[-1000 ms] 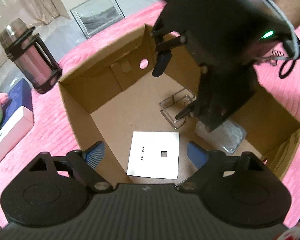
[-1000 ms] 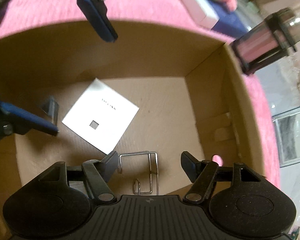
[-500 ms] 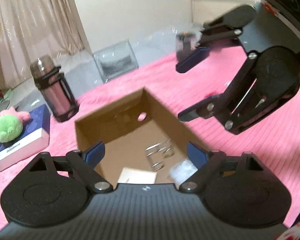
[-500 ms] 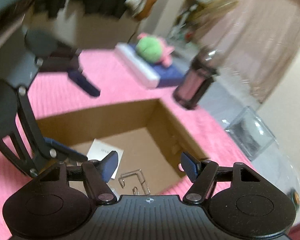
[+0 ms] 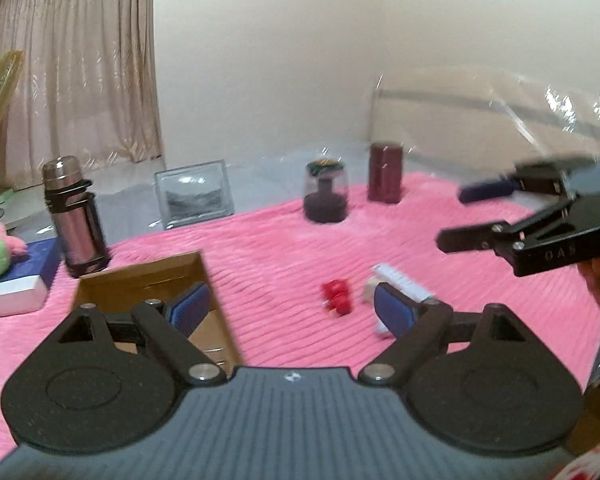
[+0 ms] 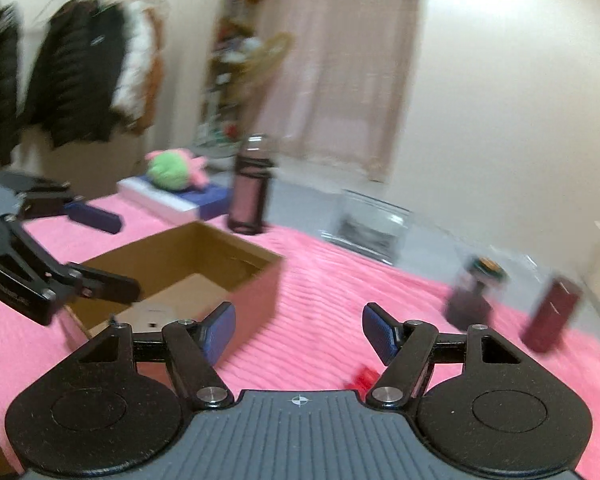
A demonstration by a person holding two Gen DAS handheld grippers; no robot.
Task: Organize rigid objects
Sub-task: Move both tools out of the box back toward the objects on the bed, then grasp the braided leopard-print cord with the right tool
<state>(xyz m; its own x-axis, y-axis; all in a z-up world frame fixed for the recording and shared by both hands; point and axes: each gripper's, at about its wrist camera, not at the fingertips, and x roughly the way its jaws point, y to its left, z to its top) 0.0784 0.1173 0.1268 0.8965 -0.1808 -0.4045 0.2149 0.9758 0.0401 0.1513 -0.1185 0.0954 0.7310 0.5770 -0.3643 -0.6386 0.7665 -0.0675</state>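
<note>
Noted: left gripper [image 5: 290, 308] and right gripper [image 6: 296, 332], 2 pairs of fingers spread and empty; small red object [image 5: 337, 302] at 1 o'clock on pink cover [image 5: 280, 248], cardboard box [image 5: 140, 272] at 10; advised slow, centred descent.

A bedroom with cream walls and pale pink curtains

A plain cream wall [image 5: 300, 60] meets a long pink curtain [image 5: 72, 72] that hangs to a pale floor [image 5: 140, 200]. A yellow fan [image 5: 2, 80] stands at the curtain's edge. A framed picture [image 5: 194, 194] leans against the wall on the floor. In the right wrist view, dark coats [image 6: 72, 80] hang on a rail, beside cluttered shelves [image 6: 236, 80], both blurred. The light is soft and even.
</note>
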